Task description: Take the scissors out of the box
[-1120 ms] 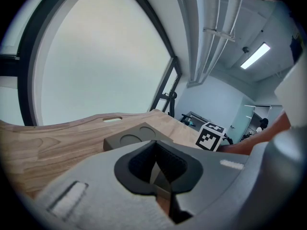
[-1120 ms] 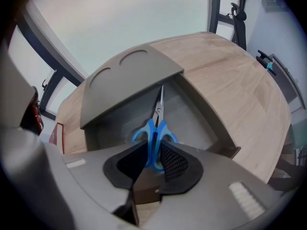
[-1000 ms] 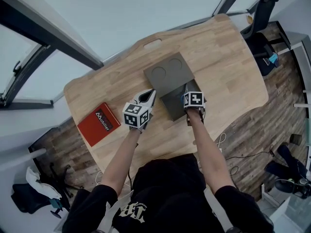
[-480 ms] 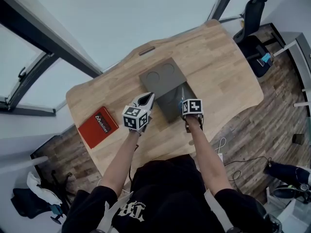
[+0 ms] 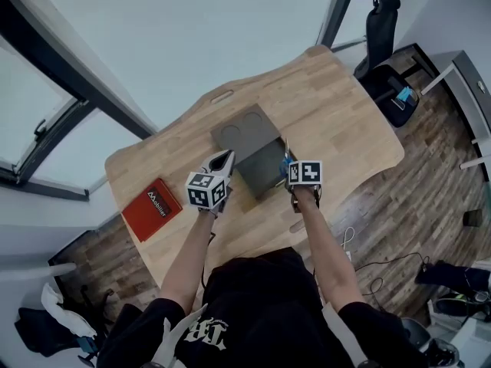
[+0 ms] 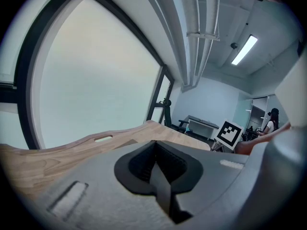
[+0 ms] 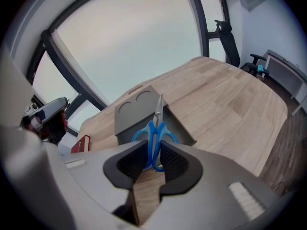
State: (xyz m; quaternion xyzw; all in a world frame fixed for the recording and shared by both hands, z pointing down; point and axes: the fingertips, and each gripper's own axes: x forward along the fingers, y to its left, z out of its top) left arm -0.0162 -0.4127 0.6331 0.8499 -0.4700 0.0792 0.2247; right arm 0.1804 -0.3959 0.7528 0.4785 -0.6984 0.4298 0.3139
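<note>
Right gripper point(image 7: 152, 158) clamps the scissors point(image 7: 154, 128) by their blue handles over the box point(image 7: 135, 113); left gripper point(image 6: 154, 163) is closed, empty. Best to lift the blades clear without tilting.

The head view looks steeply down on the wooden table point(image 5: 337, 106) and grey box point(image 5: 244, 131). The left gripper view skims low across that tabletop toward the window point(image 6: 96, 80); the right gripper view tilts down, close over the same box.
</note>
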